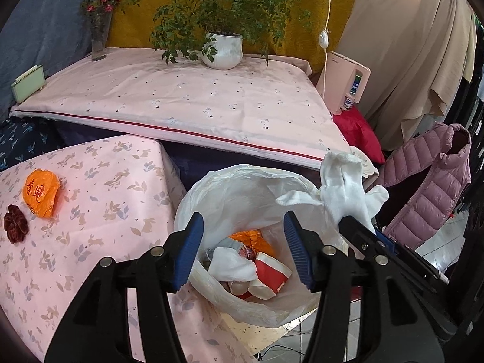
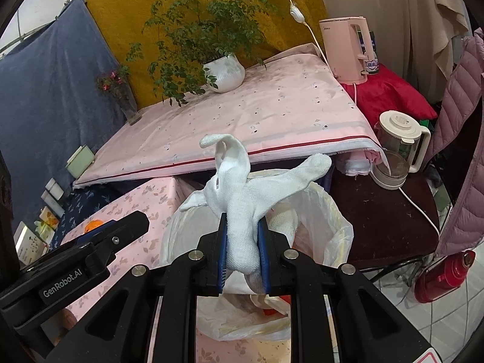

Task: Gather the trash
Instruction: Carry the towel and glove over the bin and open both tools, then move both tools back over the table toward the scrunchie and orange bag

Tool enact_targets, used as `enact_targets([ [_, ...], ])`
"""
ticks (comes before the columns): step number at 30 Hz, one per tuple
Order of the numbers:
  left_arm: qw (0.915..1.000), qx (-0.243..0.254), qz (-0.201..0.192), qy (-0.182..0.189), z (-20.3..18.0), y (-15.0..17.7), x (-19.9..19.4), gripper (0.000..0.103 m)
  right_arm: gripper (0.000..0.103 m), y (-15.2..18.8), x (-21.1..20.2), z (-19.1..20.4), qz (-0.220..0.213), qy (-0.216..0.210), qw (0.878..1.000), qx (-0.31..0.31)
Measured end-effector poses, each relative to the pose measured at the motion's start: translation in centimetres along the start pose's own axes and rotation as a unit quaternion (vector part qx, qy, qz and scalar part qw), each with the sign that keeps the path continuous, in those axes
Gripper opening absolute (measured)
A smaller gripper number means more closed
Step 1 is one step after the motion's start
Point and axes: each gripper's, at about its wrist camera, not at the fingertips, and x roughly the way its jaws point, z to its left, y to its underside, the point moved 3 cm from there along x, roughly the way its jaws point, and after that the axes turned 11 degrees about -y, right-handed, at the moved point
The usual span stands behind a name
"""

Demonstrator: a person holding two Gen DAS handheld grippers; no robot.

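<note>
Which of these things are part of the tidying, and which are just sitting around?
Part of the job: white glove in the right claw; bin bag; orange wrapper.

Just there: potted plant; pink kettle; puffer jacket.

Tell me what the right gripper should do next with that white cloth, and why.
Probably open the right gripper and drop the white cloth: it hangs pinched right above the open trash bag, and the left gripper is already open and empty over it.

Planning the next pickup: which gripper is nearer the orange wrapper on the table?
Left. The left gripper hangs over the bag beside the orange wrapper; the right gripper is beyond it.
</note>
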Motion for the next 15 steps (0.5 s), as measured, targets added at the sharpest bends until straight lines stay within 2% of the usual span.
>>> enact_targets([
  [6, 0.9998, 0.0, 0.001, -0.018, 0.8, 0.5, 0.2, 0.052, 0.018, 0.0, 0.6, 0.6, 0.005, -0.003, 1.0, -0.008],
  [8, 0.9997, -0.002, 0.002, -0.023, 1.1, 0.7, 0.2, 0.053, 0.021, 0.0, 0.8, 0.8, 0.007, -0.003, 1.0, -0.011],
  [10, 0.9996, -0.005, 0.001, -0.029, 1.6, 0.8, 0.2, 0.056, 0.022, 0.0, 1.0, 1.2, 0.008, -0.002, 1.0, -0.014],
  [12, 0.9993, -0.013, -0.001, -0.036, 2.1, 0.9, 0.1, 0.065, 0.027, 0.0, 1.1, 1.4, 0.007, -0.001, 1.0, -0.016],
  [14, 0.999, -0.019, -0.004, -0.039, 2.6, 1.0, 0.0, 0.066, 0.035, 0.0, 1.1, 1.6, 0.005, -0.003, 1.0, -0.016],
  [15, 0.999, -0.02, -0.003, -0.039, 2.8, 1.1, 0.0, 0.066, 0.036, 0.0, 1.1, 1.7, 0.005, -0.004, 1.0, -0.017],
])
